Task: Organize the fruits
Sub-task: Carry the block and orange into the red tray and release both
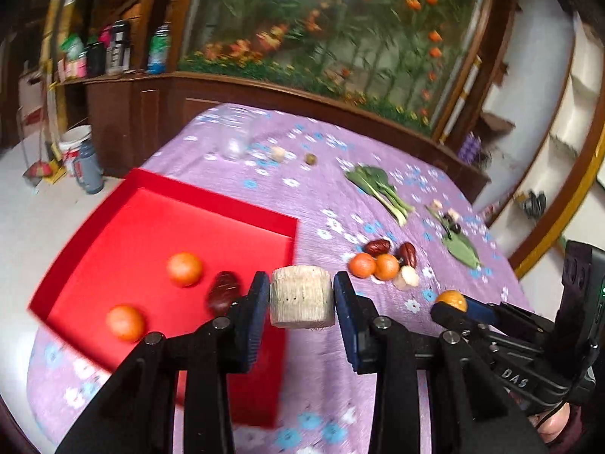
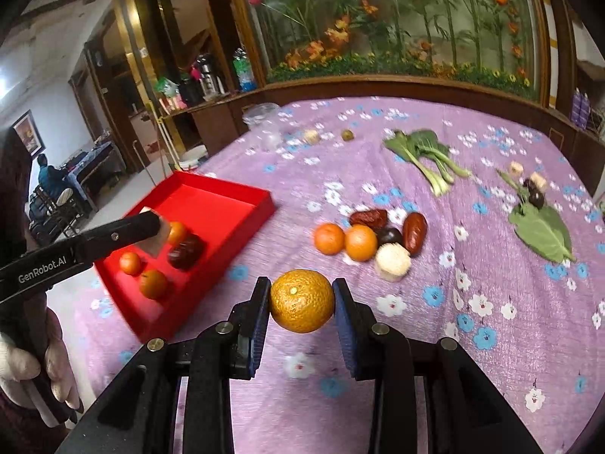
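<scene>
Right wrist view: the right gripper clamps a tangerine across its middle, above the floral cloth; it looks light, firm, and roll-prone once released. The left gripper squeezes a pale cut cylinder, probably stiff, at the red tray's near corner. The tray floor has open room behind its low rim.

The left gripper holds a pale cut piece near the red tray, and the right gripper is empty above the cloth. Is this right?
Not quite. The right gripper is not empty: the right wrist view shows it shut on an orange. The left gripper does hold the pale cut piece near the red tray.
</scene>
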`<state>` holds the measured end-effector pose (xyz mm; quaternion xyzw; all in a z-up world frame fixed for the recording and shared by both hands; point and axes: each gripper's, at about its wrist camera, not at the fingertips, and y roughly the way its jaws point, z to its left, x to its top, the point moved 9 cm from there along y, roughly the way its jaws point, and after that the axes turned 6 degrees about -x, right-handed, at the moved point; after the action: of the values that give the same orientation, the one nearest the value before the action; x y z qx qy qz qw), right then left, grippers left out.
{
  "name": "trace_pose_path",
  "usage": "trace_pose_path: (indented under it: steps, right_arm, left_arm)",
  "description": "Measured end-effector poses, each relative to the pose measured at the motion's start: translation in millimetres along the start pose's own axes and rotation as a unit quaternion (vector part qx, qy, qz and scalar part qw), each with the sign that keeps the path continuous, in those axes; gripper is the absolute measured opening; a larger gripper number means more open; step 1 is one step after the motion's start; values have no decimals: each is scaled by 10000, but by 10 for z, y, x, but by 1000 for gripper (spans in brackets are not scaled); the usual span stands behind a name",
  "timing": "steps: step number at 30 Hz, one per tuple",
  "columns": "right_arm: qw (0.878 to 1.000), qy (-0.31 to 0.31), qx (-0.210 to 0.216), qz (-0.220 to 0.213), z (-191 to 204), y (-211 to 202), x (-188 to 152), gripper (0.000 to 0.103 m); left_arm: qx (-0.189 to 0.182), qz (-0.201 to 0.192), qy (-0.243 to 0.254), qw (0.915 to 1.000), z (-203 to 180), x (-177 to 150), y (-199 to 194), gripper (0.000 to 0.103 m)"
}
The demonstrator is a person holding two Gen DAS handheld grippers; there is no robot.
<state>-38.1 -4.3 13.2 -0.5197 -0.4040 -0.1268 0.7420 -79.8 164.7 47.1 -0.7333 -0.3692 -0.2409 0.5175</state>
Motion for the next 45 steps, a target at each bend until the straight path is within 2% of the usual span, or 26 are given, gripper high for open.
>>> trace_pose_path:
  steps: [4,8,10,17,22,26,32,40,45]
  right_arm:
    - [9997,-115,183,-91,233,-98,99,36]
    - [9989,-298,299,-202,508,-147,240,36]
    - [9982,-376,406,-216,656,-147,300,36]
    - [9957,-671,637,-43,1131,88,396,36]
    - [9948,-750,647,227,1339,451,410,36]
    - [9943,-775,597,420,1406,746,462,36]
    - [9939,-683,526,693,1400,1131,505,36]
    - [9926,-422,529,1011,1323,1534,502,36]
    - [9920,-377,554,1071,1335,1646,516,36]
  left_arm:
    - [212,-230,-225,9993,258,17,-235,34]
    - [700,-482,-307,9959,555,23,-436,34]
    - [823,-533,-358,9945,688,4,-483,34]
    - [874,-482,-605,9932,1054,-58,-458,34]
    - [932,-309,-394,9944,1153,2,-294,34]
    - [1102,-214,-57,9937,1183,167,-118,34]
    - [1332,-59,132,9910,1314,359,115,34]
    - [1536,275,227,9875,1481,379,391,34]
    - [1577,407,193,9865,1541,356,495,34]
